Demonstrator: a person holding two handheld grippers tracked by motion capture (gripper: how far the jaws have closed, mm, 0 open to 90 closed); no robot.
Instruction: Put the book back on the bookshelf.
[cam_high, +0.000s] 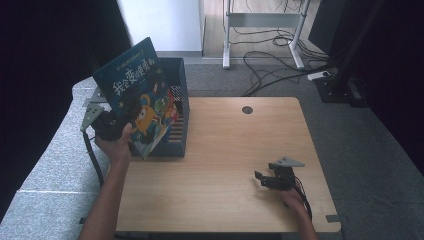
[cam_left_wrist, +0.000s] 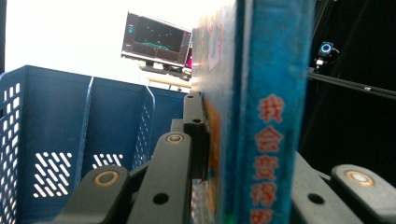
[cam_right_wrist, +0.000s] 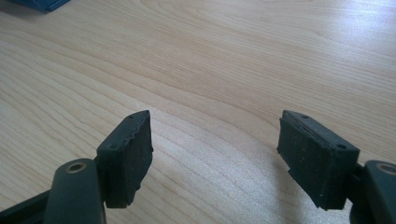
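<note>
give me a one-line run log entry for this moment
left hand-held gripper: shut on blue picture book, tilted over blue plastic crate | right hand-held gripper: open, empty, over wooden table

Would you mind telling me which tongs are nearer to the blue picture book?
Left. The left tongs are shut on the blue picture book beside the blue crate; the right tongs sit open over the table, well apart.

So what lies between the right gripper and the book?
In the high view, bare wooden table lies between the right gripper and the book.
</note>
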